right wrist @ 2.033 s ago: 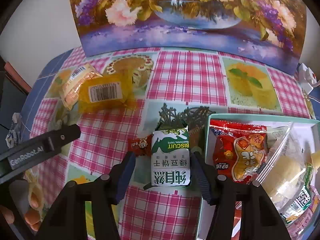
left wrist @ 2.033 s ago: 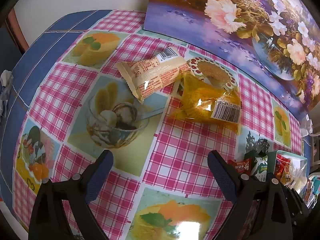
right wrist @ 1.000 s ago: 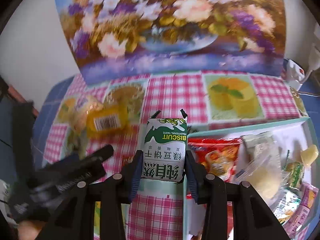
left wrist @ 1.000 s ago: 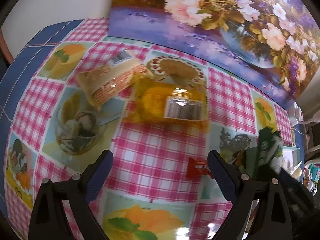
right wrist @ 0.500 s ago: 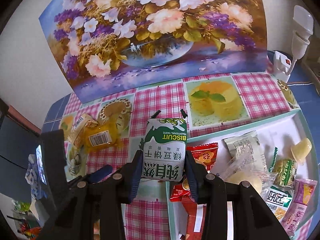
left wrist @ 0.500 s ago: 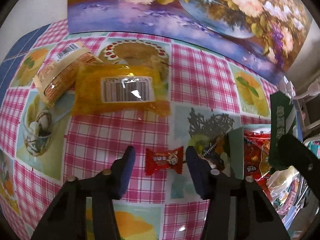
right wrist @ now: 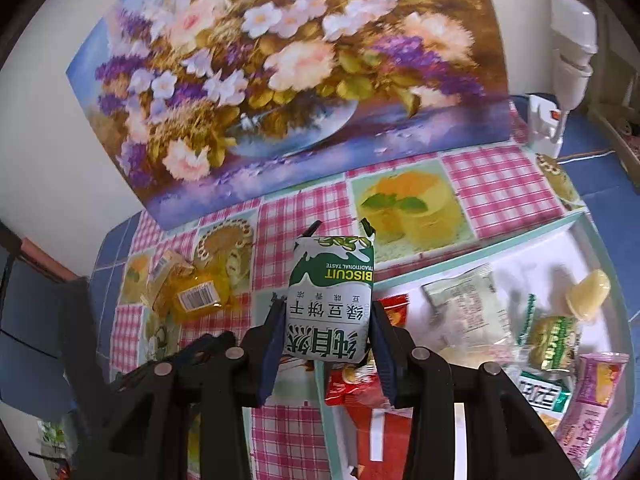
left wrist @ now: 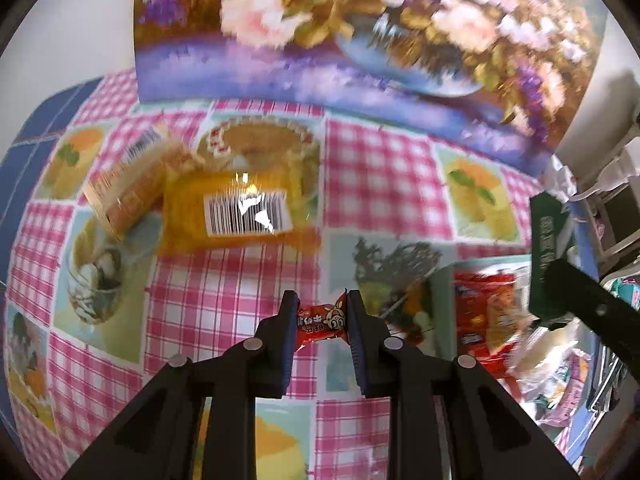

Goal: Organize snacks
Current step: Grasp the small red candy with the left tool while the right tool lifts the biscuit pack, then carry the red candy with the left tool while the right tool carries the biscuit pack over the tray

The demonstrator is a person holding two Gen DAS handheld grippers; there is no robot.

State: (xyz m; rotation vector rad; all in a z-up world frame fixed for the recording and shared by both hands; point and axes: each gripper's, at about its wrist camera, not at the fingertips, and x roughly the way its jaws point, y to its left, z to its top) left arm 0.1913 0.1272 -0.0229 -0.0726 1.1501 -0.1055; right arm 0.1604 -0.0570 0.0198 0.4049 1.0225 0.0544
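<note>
A red candy (left wrist: pixel 320 322) is pinched by the left gripper (left wrist: pixel 318 326) and a biscuit packet (right wrist: pixel 330 300) clamped by the right gripper (right wrist: pixel 326 344), apparently bound for the snack tray (right wrist: pixel 480 246).

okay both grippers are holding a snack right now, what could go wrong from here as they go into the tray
1. The left gripper pinches the small red candy only by its crinkly wrapper, so it may slip out on the way.
2. The right gripper holds the green biscuit pack above the tray's rim; released early, it could land outside.
3. The tray already looks crowded, so new snacks may pile up and slide.
</note>
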